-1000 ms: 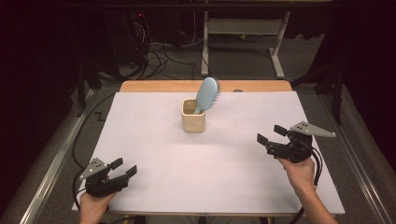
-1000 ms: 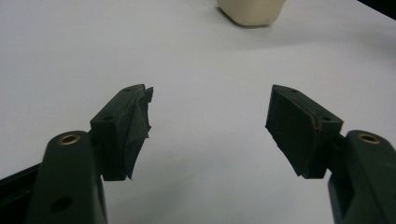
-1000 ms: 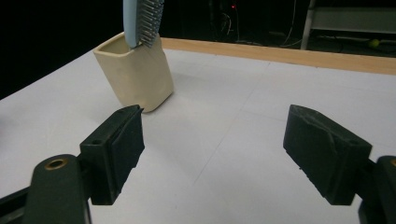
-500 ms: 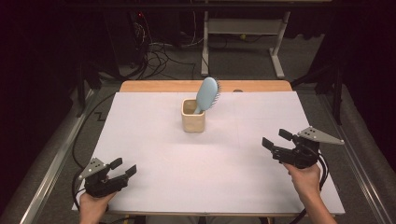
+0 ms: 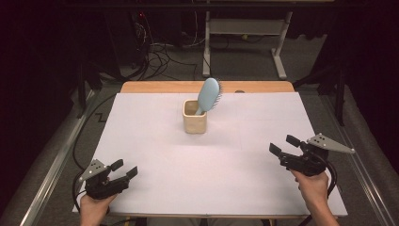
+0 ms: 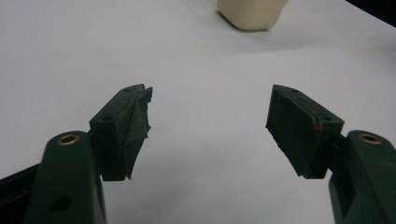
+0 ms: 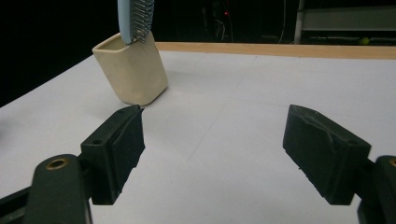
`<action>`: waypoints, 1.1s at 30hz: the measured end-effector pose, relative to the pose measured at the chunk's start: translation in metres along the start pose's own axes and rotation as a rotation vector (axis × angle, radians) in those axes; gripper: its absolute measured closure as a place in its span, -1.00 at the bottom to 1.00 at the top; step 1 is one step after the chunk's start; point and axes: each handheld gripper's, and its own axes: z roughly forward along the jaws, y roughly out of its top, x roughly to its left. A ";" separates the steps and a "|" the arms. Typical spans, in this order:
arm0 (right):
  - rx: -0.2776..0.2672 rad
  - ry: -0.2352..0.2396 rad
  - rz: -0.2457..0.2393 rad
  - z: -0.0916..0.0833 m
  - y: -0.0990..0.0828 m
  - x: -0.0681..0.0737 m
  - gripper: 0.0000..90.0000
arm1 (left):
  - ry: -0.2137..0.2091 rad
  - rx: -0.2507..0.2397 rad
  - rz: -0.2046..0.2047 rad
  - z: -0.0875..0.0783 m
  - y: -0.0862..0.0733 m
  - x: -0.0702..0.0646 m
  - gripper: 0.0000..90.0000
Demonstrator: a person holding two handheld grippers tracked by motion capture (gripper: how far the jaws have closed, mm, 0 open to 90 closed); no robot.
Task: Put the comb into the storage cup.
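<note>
We hold both tongs gaping and empty, left tongs (image 5: 123, 170) at the desk's (image 5: 150, 122) near-left corner, right tongs (image 5: 282, 146) near its right edge, hairbrush (image 5: 209, 95) standing in the cup (image 5: 194, 121).

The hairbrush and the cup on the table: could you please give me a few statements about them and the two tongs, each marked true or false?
1. The blue hairbrush stands handle-down in the beige cup. True.
2. The cup lies tipped on its side. False: it stands upright on the white table.
3. The right tongs are open, with nothing between the jaws. True.
4. The left tongs are shut on the hairbrush. False: they are open and empty, far from it at the table's near left corner.
5. The brush head sticks out above the cup's rim. True.
6. The right tongs touch the cup. False: bare table lies between them.
</note>
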 end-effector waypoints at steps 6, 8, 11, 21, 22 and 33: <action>-0.012 -0.002 0.007 -0.007 -0.004 -0.001 -0.52 | -0.001 0.000 -0.001 0.000 0.000 0.000 -0.32; -0.016 -0.003 0.011 -0.009 -0.006 -0.001 -0.52 | -0.002 0.000 -0.002 0.000 0.000 0.000 -0.32; -0.020 -0.004 0.016 -0.012 -0.009 -0.001 -0.52 | -0.002 0.000 -0.002 0.000 0.000 0.000 -0.33; -0.026 -0.013 0.016 -0.021 -0.018 0.000 -0.52 | -0.008 -0.006 -0.005 -0.001 0.000 0.000 -0.33; -0.027 -0.015 0.015 -0.022 -0.019 0.000 -0.52 | -0.008 -0.008 -0.007 -0.001 0.000 0.000 -0.33; -0.017 -0.019 0.024 -0.027 -0.035 0.001 -0.51 | -0.010 -0.010 -0.003 -0.001 0.001 0.000 -0.33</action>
